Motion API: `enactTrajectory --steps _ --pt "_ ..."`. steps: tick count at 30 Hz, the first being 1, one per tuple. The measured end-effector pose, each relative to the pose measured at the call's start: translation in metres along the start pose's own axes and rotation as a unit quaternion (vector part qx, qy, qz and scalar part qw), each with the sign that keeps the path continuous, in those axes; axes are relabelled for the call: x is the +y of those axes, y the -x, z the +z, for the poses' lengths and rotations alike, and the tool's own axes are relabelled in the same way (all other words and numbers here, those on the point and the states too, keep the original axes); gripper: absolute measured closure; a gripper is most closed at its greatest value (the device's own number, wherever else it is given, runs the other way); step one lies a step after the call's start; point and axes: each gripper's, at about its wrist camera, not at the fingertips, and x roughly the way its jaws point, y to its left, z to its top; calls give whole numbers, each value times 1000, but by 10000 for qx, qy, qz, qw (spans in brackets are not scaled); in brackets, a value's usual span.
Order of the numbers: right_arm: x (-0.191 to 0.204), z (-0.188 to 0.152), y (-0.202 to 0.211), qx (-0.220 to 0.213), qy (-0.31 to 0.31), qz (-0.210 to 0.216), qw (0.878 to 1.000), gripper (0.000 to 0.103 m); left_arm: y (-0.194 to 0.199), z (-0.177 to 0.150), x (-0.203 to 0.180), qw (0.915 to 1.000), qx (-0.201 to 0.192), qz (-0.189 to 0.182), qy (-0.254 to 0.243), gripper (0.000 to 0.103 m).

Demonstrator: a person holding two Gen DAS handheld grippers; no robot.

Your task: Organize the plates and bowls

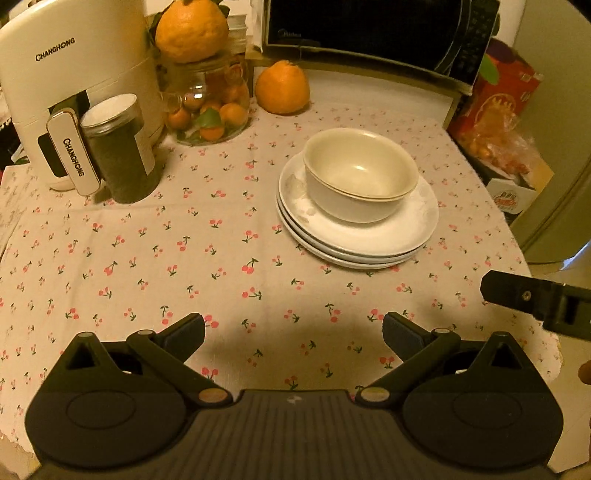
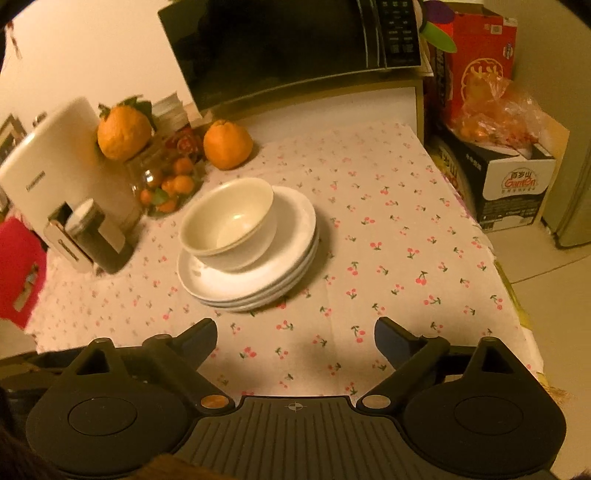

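Two cream bowls [image 1: 360, 173], nested one inside the other, are seen resting on a stack of white plates [image 1: 356, 236] on the bench [image 1: 147, 258], which is covered by a cherry-print cloth. The stack lies towards the far right in the left wrist view. Both the left tongs [image 1: 293, 334] and the right tongs [image 2: 295, 336] are held spread wide above bare cloth on the near side, with nothing between their fingers. At the far left, a white appliance [image 1: 74, 74], a dark jar [image 1: 118, 147] and a glass jar of small oranges [image 1: 210, 107] are grouped; a microwave [image 1: 369, 33] is set behind.
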Motion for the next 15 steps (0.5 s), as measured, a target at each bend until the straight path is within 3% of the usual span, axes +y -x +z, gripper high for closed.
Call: enactTrajectory --steps 5,15 --pt "3 1 -5 87 7 -105 9999 9 3 -1 -5 9993 -127 336 -85 0" --pt "6 1 -13 260 -69 -160 9995 8 1 -3 -2 9993 -2 365 24 0"
